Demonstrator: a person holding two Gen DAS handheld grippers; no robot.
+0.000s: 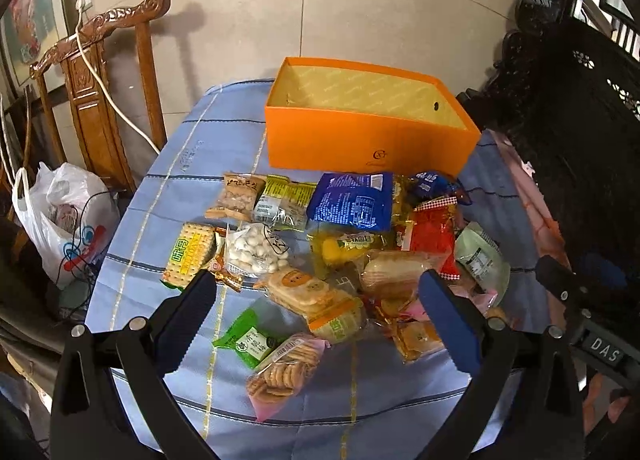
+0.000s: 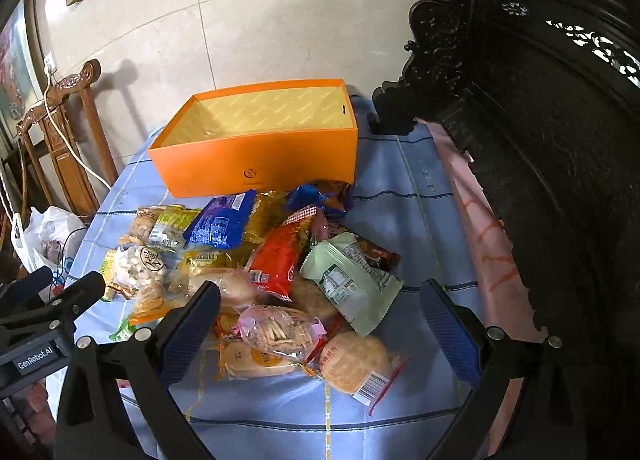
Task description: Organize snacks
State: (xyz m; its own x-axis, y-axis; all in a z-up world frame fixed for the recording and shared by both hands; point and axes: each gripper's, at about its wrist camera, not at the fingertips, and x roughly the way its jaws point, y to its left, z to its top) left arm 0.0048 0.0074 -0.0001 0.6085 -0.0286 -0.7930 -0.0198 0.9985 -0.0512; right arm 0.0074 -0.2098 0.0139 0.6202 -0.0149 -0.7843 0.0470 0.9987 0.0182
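Note:
An open orange box (image 1: pixel 360 139) with a yellow lining stands empty at the far side of the table; it also shows in the right wrist view (image 2: pixel 256 163). A pile of wrapped snacks lies in front of it: a blue packet (image 1: pixel 352 201), a red packet (image 2: pixel 278 256), a pale green packet (image 2: pixel 352 280), a round rice cracker pack (image 2: pixel 354 362), a pink biscuit bag (image 1: pixel 286 370). My left gripper (image 1: pixel 320 320) is open and empty above the near snacks. My right gripper (image 2: pixel 320 328) is open and empty above the pile's near edge.
A blue striped cloth (image 1: pixel 168 195) covers the table. A carved wooden chair (image 1: pixel 92 99) and a white plastic bag (image 1: pixel 64 215) stand at the left. Dark carved furniture (image 2: pixel 540 139) stands close at the right. A white cable (image 1: pixel 104 87) hangs over the chair.

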